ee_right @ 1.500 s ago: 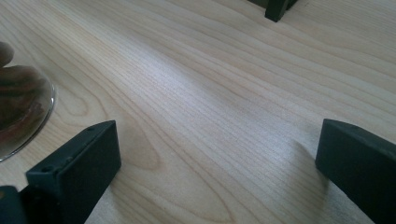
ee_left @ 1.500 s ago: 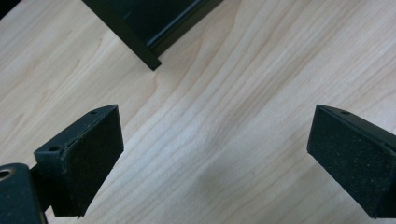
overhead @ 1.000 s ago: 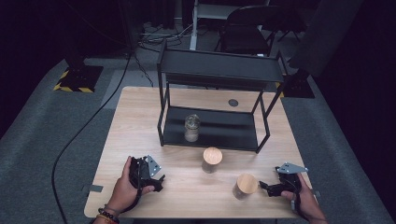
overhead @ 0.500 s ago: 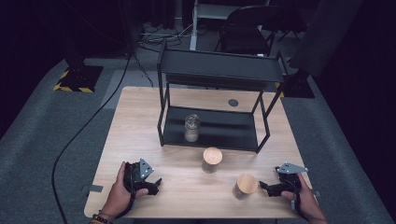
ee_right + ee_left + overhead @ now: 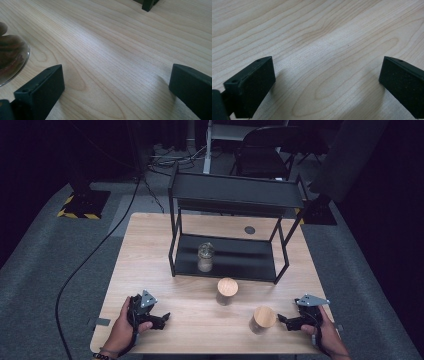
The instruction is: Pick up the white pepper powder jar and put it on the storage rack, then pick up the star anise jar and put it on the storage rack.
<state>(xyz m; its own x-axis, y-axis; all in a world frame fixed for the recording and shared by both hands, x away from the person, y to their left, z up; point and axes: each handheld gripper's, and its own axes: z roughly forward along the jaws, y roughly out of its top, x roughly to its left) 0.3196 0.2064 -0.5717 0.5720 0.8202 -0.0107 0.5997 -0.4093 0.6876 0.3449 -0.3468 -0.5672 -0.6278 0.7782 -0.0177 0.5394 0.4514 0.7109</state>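
Observation:
My left gripper (image 5: 164,318) rests low over the front left of the wooden table (image 5: 150,250). Its jaws have just been opening and stand wide in the left gripper view (image 5: 328,63), with bare wood between them. My right gripper (image 5: 282,320) lies at the front right, open (image 5: 116,72) and holding nothing. A jar with a wooden lid (image 5: 262,319) stands just left of it; its glass base (image 5: 11,62) shows beside the left jaw. A second lidded jar (image 5: 227,290) stands mid-table. A glass jar (image 5: 205,257) sits on the lower level of the black shelf (image 5: 235,195).
The shelf's foot (image 5: 147,5) shows beyond my right jaws. A small dark disc (image 5: 249,230) lies on the table behind the shelf. A chair (image 5: 265,150) stands past the far edge, and a cable (image 5: 95,255) runs along the floor at the left.
My left hand has slid a little to the left and nearer the table's front edge, with its jaws standing wider. The right hand and all the jars have stayed put.

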